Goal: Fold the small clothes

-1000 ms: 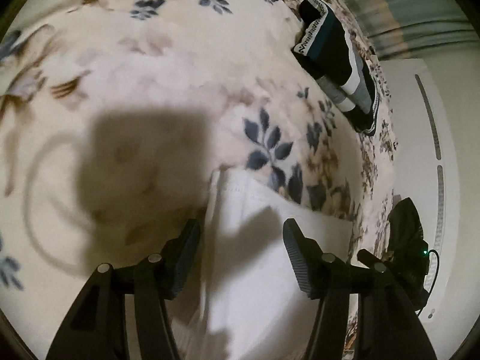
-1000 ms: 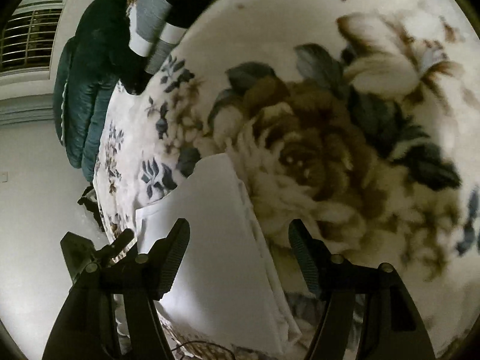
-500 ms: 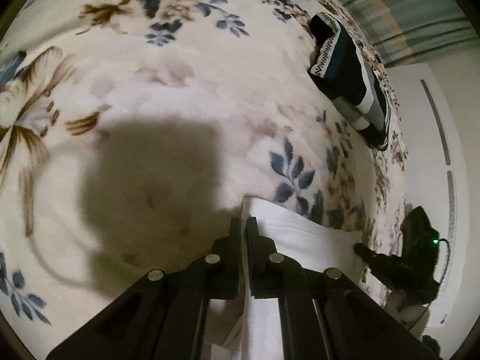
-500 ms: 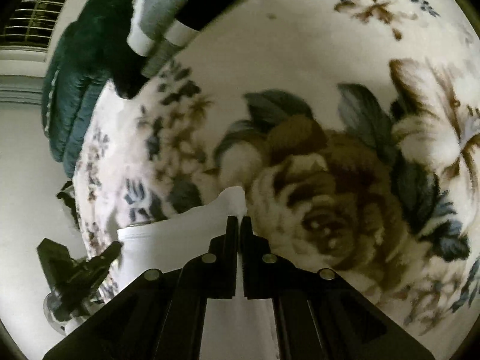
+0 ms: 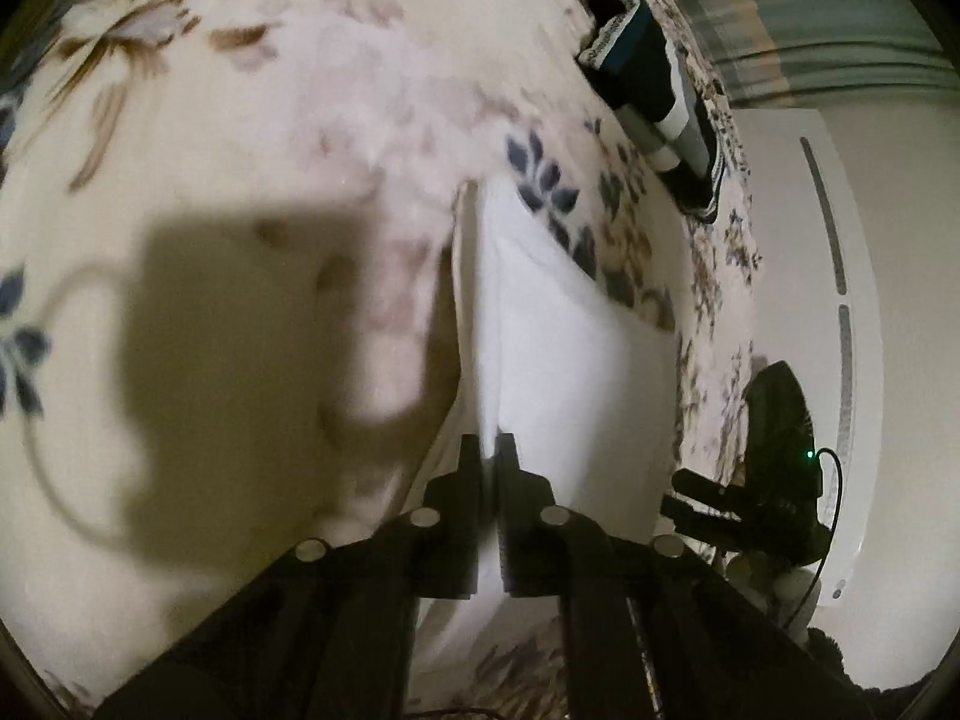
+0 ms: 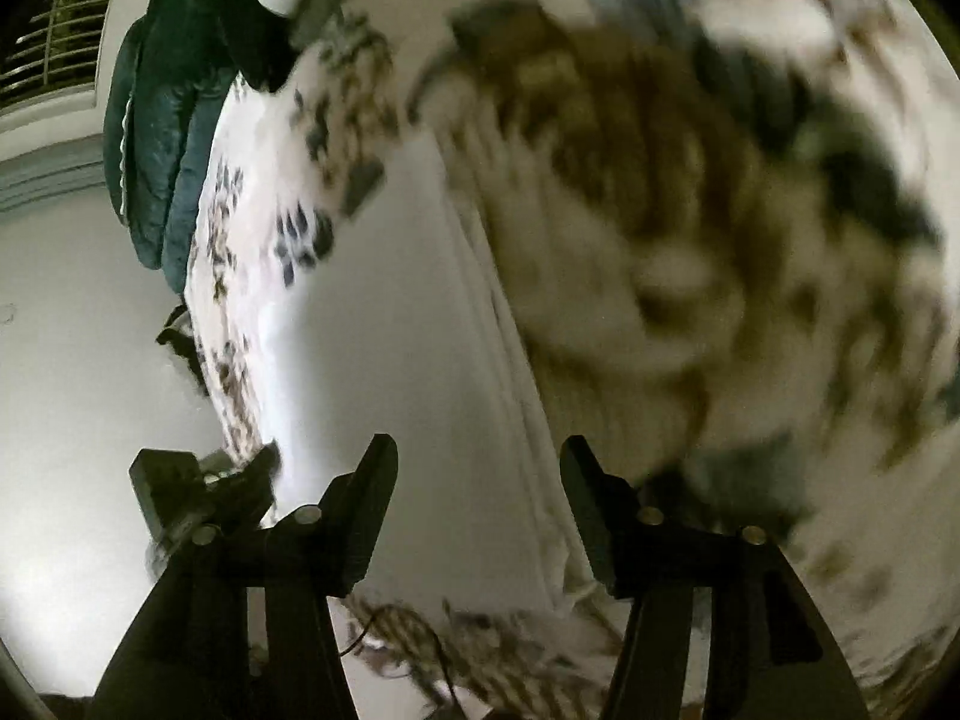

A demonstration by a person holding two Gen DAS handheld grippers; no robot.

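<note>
Since half a second ago: right gripper [image 6: 479, 468] sprung wide apart, released. Left gripper [image 5: 489, 450] clamped on white cloth [image 5: 540, 348], raised edge-on over floral blanket [image 5: 240, 120]; dark folded clothes [image 5: 654, 90] well apart.

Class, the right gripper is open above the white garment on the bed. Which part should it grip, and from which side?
Probably the layered edge of the white garment, nearest the open right gripper. Come from the floral blanket side, one finger sliding under. There the stacked layers show as thin lines, so one pinch catches them all. The left gripper is pinching another edge.
</note>
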